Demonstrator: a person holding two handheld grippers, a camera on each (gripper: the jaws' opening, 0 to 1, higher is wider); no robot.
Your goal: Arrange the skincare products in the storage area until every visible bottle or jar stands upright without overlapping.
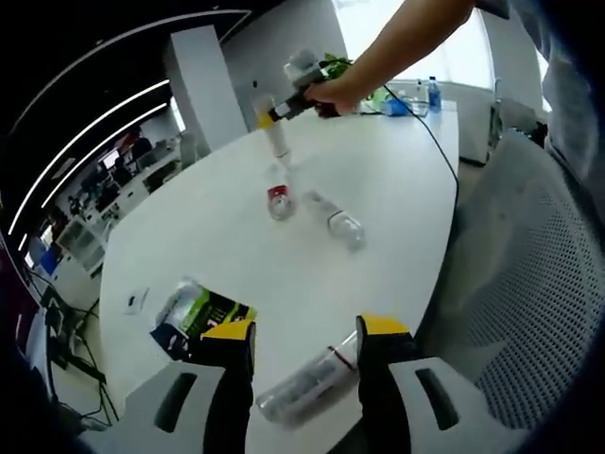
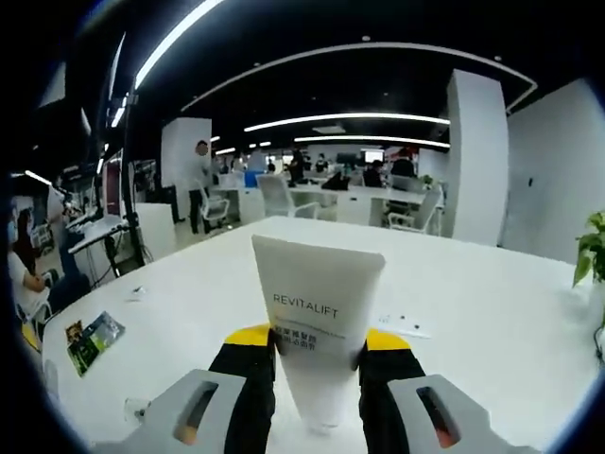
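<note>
An open office surrounds a long white table (image 1: 397, 189). In the right gripper view a white tube (image 2: 319, 322) stands in the lower middle, clamped between the jaws of the right gripper (image 2: 317, 378); the left gripper view shows it at upper centre, held over the table. The left gripper (image 1: 307, 374), jaws wide, brackets a clear bottle (image 1: 307, 383) lying at the bottom of the frame. A red-lidded jar (image 1: 280, 201), another lying bottle (image 1: 342, 222) and a green packet (image 1: 203, 317) lie between. The step looks like setting the tube upright; next, lower it squarely, release, then right the lying bottles
</note>
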